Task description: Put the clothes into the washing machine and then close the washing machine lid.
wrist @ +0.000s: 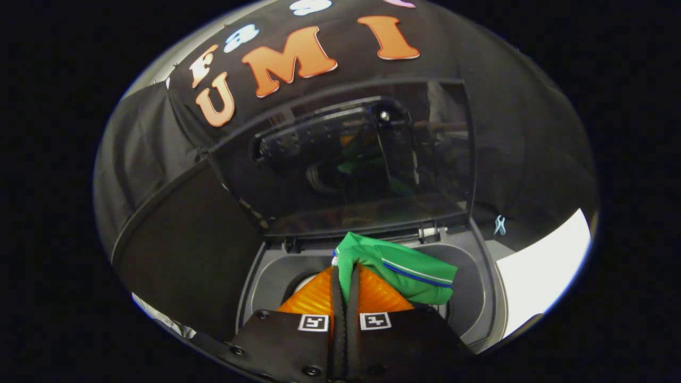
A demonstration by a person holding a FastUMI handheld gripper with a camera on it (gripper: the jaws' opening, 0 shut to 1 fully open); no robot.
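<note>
Low in the centre of the frame, the gripper has its two fingers pressed nearly together, and they are pinching a fold of the green garment right at their tips. The cloth bunches tightly where the fingers bite it, then spills out to the right of them in a soft, puffed heap. It is a bright green fabric, smooth and slightly shiny, with a thin band of blue and white running along one edge; that trim crosses the heap on a slant toward the lower right. A small dab of blue and white also shows at the left of the pinch.

The garment hangs over the open top of the washing machine, whose grey rim curves around the lower middle of the frame. The cloth sits above the round opening, held up by the gripper rather than lying down inside; whether its far end touches the rim I cannot tell. A pale sliver of the drum peeps out to the left of the fingers.

The washing machine lid stands raised behind the garment, filling the centre of the frame, dark and glossy, with faint green and orange reflections in it. Its hinge shows just above the cloth. At the right, a pale clip sits by a white surface.
</note>
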